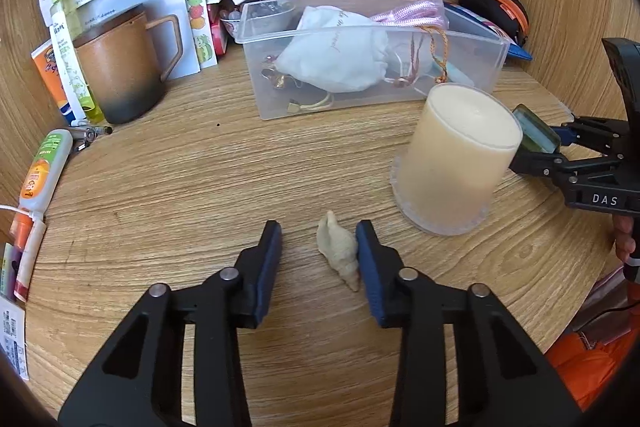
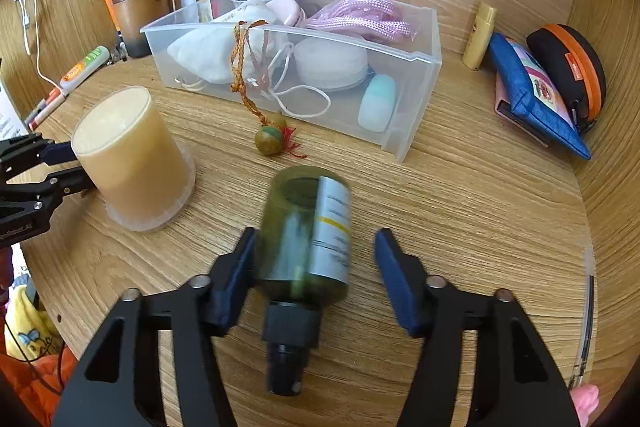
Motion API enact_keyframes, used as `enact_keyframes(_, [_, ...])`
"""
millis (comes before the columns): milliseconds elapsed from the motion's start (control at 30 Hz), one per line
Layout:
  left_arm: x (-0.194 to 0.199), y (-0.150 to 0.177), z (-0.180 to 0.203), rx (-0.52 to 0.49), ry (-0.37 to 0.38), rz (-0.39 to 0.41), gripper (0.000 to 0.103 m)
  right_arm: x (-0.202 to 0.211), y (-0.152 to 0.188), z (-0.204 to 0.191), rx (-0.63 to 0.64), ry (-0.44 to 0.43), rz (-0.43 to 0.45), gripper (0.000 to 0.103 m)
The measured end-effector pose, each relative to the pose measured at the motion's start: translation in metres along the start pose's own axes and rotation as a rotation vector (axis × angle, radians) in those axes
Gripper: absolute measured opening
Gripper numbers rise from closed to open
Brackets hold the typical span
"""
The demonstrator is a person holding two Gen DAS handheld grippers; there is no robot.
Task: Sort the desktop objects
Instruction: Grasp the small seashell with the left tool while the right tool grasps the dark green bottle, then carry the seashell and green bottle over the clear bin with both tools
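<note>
Both grippers stand apart: left gripper (image 1: 318,251) around the shell (image 1: 338,253), right gripper (image 2: 316,267) around the green bottle (image 2: 306,231); next I must squeeze, then lift.

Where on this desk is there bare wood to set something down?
Bare wood lies between the mug, clear bin and left gripper, and between the bin and blue pouch. The back-left corner is crowded.
</note>
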State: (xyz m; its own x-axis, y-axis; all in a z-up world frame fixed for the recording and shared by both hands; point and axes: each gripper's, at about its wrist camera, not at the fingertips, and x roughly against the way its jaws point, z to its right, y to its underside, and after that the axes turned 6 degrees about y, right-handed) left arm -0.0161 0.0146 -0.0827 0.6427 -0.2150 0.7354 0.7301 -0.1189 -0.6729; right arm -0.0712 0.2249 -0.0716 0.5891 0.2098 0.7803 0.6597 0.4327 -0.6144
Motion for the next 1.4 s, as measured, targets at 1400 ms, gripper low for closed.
enact_keyframes(1400, [0.037, -0.091, -0.038, 0.026, -0.048, 0.215, 0.018, 0.044, -0.094, 0.029, 0.05, -0.053, 0.226, 0.038])
